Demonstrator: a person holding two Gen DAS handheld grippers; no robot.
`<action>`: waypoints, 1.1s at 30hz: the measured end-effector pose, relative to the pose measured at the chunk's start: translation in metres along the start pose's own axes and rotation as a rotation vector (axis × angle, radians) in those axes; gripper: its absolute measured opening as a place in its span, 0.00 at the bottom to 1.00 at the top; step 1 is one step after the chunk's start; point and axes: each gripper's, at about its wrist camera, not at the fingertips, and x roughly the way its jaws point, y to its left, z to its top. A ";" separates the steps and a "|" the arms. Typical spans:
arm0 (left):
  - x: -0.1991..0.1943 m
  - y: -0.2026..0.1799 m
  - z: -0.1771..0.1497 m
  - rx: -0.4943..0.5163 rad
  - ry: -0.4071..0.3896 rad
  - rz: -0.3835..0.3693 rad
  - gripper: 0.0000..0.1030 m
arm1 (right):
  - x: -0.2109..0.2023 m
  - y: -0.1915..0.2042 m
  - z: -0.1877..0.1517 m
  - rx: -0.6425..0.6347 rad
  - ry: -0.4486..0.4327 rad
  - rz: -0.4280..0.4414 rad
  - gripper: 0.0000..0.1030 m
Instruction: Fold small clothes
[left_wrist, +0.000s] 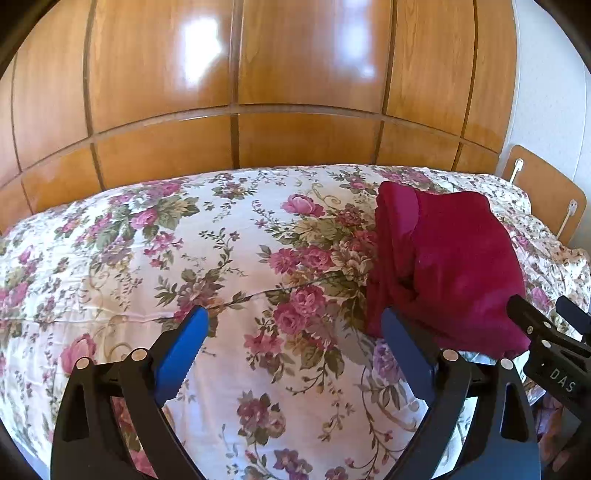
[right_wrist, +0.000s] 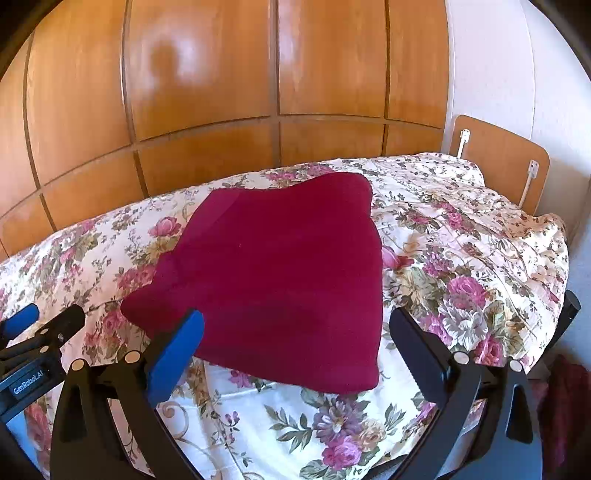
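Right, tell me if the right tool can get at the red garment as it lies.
Probably yes. The right tool is open, and the red garment lies flat on the floral bedspread straight ahead between its fingers, nothing over it.

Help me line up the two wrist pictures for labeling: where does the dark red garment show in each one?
Left wrist view: the dark red garment lies at right of center, beyond the right blue fingertip.
Right wrist view: the dark red garment fills the middle, between the open fingers.
Shared landmark: the wooden headboard with white clips, at upper right in both, behind the floral bedspread.
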 end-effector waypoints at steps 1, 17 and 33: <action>0.000 -0.001 -0.001 0.003 0.001 0.001 0.91 | -0.001 0.001 -0.001 -0.001 -0.005 -0.008 0.97; -0.003 -0.009 -0.006 0.024 -0.001 0.014 0.91 | -0.001 -0.004 -0.006 0.020 0.000 -0.012 0.97; -0.008 -0.009 -0.004 0.034 -0.024 0.019 0.91 | -0.003 -0.001 -0.006 0.015 0.001 0.004 0.97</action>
